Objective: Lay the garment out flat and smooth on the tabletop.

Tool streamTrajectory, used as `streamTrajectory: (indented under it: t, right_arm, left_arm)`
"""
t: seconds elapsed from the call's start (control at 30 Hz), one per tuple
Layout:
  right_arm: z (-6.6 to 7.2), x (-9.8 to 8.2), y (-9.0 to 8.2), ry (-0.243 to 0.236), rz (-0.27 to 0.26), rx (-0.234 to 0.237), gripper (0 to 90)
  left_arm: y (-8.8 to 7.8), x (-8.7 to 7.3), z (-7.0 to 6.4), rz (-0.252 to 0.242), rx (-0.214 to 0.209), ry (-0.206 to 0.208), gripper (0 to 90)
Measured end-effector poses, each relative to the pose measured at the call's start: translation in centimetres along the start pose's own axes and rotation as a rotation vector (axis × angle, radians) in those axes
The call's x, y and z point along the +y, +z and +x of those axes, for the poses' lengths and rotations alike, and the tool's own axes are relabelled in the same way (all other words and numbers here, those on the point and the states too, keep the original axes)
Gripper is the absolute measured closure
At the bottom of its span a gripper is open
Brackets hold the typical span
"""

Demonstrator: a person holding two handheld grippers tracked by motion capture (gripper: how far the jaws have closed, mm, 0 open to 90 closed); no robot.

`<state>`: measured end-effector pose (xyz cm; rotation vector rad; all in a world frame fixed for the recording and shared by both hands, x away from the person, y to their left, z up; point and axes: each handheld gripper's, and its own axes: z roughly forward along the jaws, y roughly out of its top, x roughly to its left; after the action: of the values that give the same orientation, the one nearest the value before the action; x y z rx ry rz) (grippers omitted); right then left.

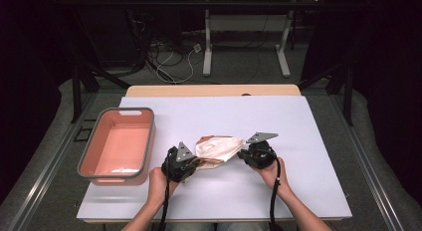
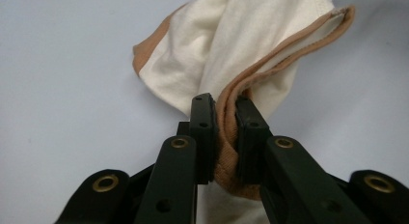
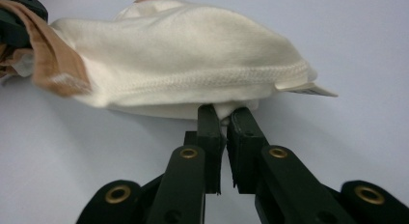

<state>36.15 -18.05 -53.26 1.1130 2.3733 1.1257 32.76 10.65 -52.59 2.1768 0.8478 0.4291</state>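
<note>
Nearest the desk's (image 1: 298, 191) front edge, two hands bear the tools: the left tool (image 1: 191, 164) is clamped on the tan-banded hem of the cream cloth (image 1: 216, 149), and the right tool (image 1: 242, 154) pinches the cloth's stitched cream edge. Between them the cloth hangs bunched over the desk's front middle, sagging towards the white top. A pink bin (image 1: 119, 144) sits by the left edge, just beside the left tool, while the right half and back strip lie open.
</note>
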Motion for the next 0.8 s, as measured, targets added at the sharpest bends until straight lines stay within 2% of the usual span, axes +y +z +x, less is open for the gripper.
streamTrajectory:
  t: [0.1,0.23,0.4,0.5,0.7,0.77,0.8]
  right_arm:
    - [-0.2,0.0,-0.9,0.004,-0.003,-0.007,85.0]
    - [-0.3,-0.1,-1.7,0.002,0.018,-0.019,85.0]
    - [-0.3,-0.4,-0.9,-0.003,0.043,-0.016,84.6]
    - [-0.1,-0.4,-0.6,-0.013,0.047,-0.008,83.9]
    - [-0.1,-0.4,-0.6,-0.009,0.039,-0.007,83.4]
    - [-0.1,-0.4,-0.6,-0.011,0.037,-0.009,83.3]
    - [-0.1,-0.4,-0.6,-0.015,0.035,-0.011,83.3]
  left_arm:
    - [-0.1,-0.1,0.5,-0.006,-0.036,-0.045,80.7]
    - [0.2,-0.3,1.0,0.014,-0.065,-0.09,80.7]
    - [0.7,-0.5,1.3,0.044,-0.061,-0.089,79.7]
    - [0.7,-0.4,1.1,0.057,-0.044,-0.061,75.7]
    - [0.9,0.1,0.0,0.072,-0.015,0.015,54.6]
    - [0.9,0.2,-0.3,0.072,-0.014,0.035,51.9]
    - [0.9,0.3,-0.5,0.056,-0.012,0.044,51.7]
